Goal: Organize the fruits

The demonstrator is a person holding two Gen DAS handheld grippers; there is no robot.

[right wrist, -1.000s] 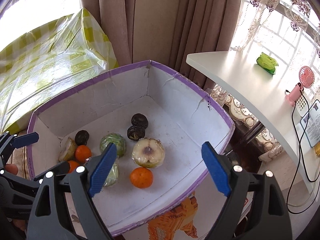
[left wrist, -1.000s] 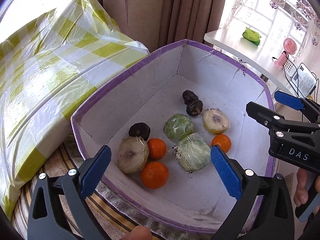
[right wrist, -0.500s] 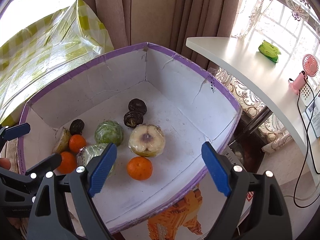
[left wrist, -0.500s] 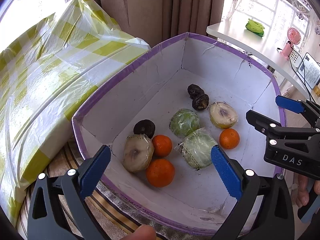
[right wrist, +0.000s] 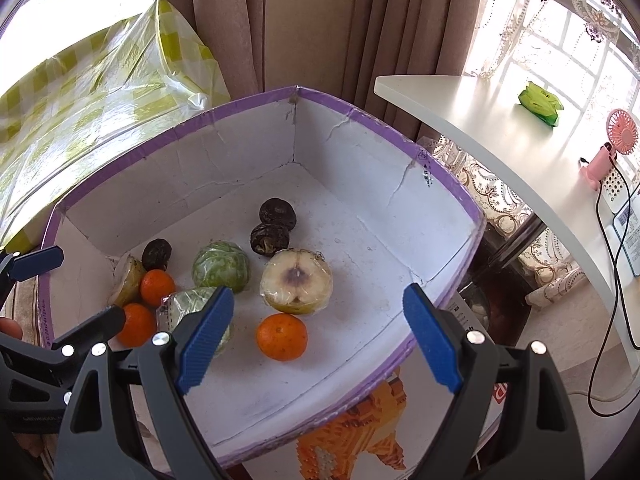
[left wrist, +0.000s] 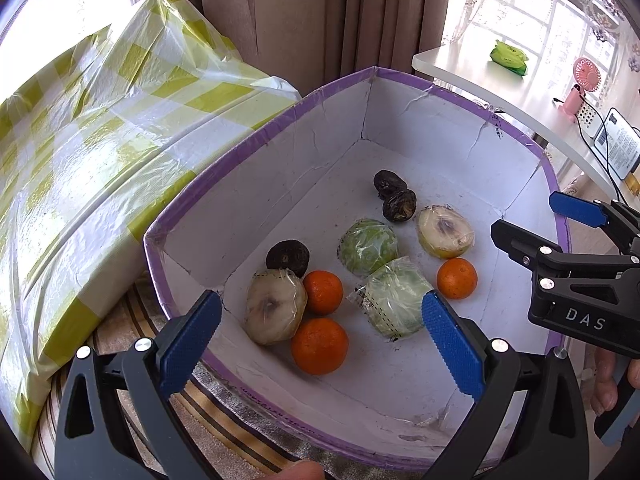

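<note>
A white box with a purple rim (left wrist: 256,132) (right wrist: 384,124) holds loose fruit. Inside lie three oranges (left wrist: 319,345) (right wrist: 282,337), two wrapped green fruits (left wrist: 368,246) (right wrist: 221,266), two wrapped pale cut halves (left wrist: 445,231) (right wrist: 296,281) and three dark wrinkled fruits (left wrist: 288,257) (right wrist: 277,213). My left gripper (left wrist: 320,344) is open and empty, above the box's near edge over an orange and a pale half. My right gripper (right wrist: 316,336) is open and empty, above the single orange at the box's right side; it also shows in the left wrist view (left wrist: 560,224).
A yellow-and-white checked plastic-covered bundle (left wrist: 100,140) lies left of the box. Brown curtains (right wrist: 320,20) hang behind. A white table (right wrist: 500,132) to the right carries a green packet (right wrist: 540,102), a pink fan (right wrist: 612,140) and a cabled device.
Both grippers have come slightly closer to the box and fruit; the box sits lower and larger in both views. Both stay open. No fruit has moved.
</note>
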